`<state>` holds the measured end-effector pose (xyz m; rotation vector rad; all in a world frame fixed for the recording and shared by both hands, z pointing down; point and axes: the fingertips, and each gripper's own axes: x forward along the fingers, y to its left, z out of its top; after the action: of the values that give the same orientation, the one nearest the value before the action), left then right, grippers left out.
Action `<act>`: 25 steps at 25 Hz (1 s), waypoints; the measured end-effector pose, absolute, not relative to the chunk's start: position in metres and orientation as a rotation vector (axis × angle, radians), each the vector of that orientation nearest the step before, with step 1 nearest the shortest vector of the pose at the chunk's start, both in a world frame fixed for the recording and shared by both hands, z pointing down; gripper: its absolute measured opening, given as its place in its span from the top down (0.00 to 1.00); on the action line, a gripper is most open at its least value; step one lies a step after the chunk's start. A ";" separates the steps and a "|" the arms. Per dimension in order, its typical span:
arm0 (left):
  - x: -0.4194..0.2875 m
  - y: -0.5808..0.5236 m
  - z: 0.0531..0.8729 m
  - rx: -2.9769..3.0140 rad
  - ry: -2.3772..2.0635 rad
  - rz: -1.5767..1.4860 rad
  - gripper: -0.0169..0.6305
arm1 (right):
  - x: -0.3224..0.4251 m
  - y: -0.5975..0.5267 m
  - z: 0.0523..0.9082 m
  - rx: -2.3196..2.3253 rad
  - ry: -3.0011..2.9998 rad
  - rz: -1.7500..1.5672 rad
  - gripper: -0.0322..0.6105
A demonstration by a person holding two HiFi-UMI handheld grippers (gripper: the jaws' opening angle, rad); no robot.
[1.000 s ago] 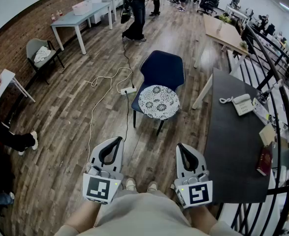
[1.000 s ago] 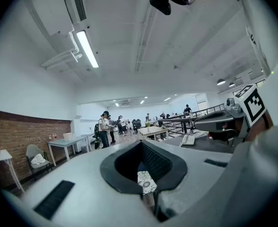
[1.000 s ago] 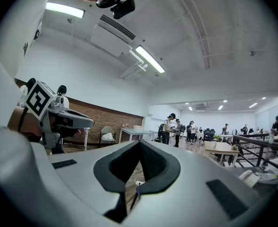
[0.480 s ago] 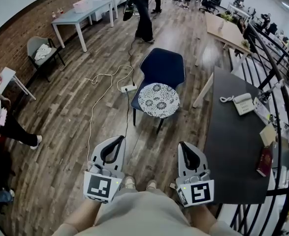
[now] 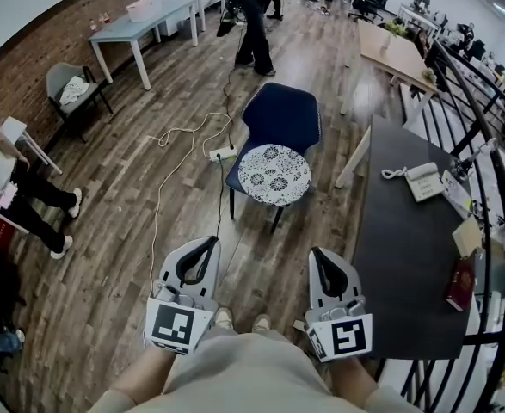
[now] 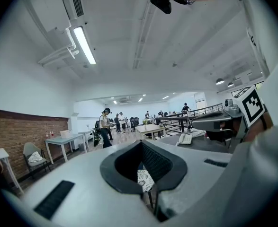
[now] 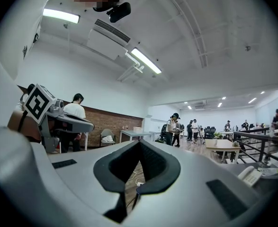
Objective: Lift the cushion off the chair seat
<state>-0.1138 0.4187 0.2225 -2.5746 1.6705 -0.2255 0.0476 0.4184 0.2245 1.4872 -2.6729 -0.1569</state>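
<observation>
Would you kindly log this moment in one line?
left gripper: shut, empty | right gripper: shut, empty | round white patterned cushion: untouched on navy chair

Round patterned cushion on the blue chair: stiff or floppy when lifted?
Probably floppy: the cushion looks thin and lies flat on the chair seat, so an edge grip may let it droop. Likely light for its size, being that thin.

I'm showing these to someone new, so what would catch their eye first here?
The round patterned cushion on the dark blue chair stands out, mid-floor ahead. Nearest the camera, the left gripper and right gripper are both shut and empty, well short of it.
</observation>
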 end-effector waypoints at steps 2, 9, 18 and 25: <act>-0.110 0.418 0.224 -2.576 1.672 -0.238 0.97 | 0.051 0.418 0.225 1.486 -2.676 -0.152 0.95; -0.089 0.413 0.230 -2.574 1.681 -0.253 0.97 | 0.073 0.414 0.234 1.482 -2.686 -0.117 0.95; -0.063 0.410 0.231 -2.548 1.691 -0.257 0.97 | 0.100 0.411 0.237 1.477 -2.702 -0.145 0.95; -0.050 0.397 0.233 -2.535 1.685 -0.254 0.97 | 0.111 0.399 0.248 1.462 -2.706 -0.127 0.95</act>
<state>-0.0499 0.3972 0.2328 -2.5349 1.6854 -0.2538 0.1111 0.3991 0.2484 1.4618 -2.7057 -0.1275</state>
